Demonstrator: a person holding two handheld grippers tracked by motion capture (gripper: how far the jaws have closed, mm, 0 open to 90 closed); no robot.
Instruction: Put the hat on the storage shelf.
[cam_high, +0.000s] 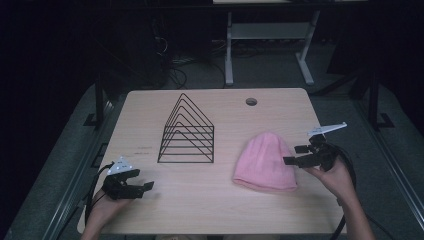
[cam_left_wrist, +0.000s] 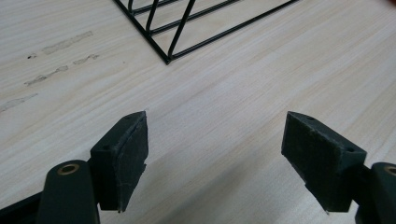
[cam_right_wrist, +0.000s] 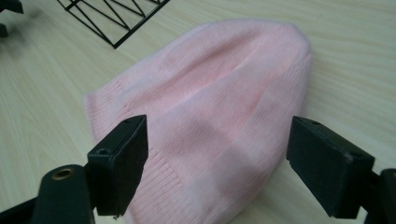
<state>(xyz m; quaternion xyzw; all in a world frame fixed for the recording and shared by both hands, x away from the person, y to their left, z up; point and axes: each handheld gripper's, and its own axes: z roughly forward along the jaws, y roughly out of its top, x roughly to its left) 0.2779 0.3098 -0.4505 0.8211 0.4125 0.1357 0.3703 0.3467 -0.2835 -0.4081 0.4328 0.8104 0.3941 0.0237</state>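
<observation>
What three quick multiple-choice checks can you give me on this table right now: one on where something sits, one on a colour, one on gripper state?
1. Where does the wire rack stand relative to the hat?
A. On top of it
B. To its left in the high view, apart from it
C. Nearer the person than it

2. What colour is the hat?
A. Pink
B. Green
C. Black

3. How does the right gripper stand?
A. Shut on the hat
B. Shut on the rack
C. Open, holding nothing

Answers:
1. B: bare table shows between rack and hat in the high view.
2. A: the knit is plainly pink in the high view and the right gripper view.
3. C: in the right gripper view its jaws stand wide apart over the hat, gripping nothing.
</observation>
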